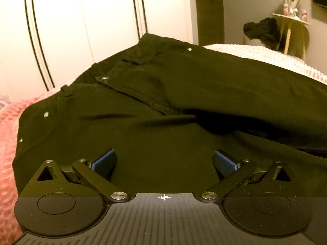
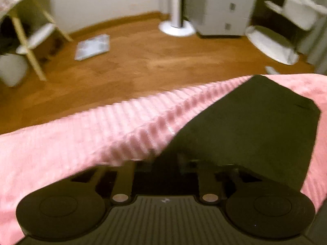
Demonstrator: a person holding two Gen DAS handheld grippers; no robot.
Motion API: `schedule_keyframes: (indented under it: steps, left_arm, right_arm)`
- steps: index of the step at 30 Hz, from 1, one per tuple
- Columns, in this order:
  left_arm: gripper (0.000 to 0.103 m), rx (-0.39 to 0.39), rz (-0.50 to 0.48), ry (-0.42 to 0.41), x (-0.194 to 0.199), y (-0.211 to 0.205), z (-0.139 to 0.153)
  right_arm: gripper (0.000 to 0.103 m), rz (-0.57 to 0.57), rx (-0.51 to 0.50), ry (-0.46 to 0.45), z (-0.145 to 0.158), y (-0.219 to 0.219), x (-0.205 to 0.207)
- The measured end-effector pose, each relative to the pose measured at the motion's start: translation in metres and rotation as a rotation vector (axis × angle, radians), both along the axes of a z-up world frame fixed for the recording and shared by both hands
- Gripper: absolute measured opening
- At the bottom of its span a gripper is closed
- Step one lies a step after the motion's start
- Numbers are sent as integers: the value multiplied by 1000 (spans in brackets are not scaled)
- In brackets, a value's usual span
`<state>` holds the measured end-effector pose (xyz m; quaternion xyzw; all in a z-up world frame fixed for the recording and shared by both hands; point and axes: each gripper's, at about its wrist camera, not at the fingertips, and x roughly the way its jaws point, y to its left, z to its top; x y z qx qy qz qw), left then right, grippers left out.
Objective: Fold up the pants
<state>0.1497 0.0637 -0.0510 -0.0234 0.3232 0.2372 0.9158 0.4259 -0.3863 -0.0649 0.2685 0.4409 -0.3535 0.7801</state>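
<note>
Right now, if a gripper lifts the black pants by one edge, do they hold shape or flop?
Probably flop: the black pants already lie in soft creases and folds over the pink bedspread. Likely fairly heavy for cloth, since the fabric looks thick, with metal rivets. Unlikely to slide freely, as the bedspread is ribbed.
</note>
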Motion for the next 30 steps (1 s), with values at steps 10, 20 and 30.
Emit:
schedule_keyframes:
  steps: [10, 20, 30]
  left_arm:
    - [103, -12, -13, -3, -7, 3, 6]
    - [103, -250, -123, -73, -30, 14, 34]
    - [103, -216, -235, -75, -43, -2, 36]
  right_arm:
    - [1, 191, -57, -384, 5, 49, -274]
    - [68, 169, -459, -382, 13, 65, -333]
    - [38, 473, -692, -61, -50, 66, -235]
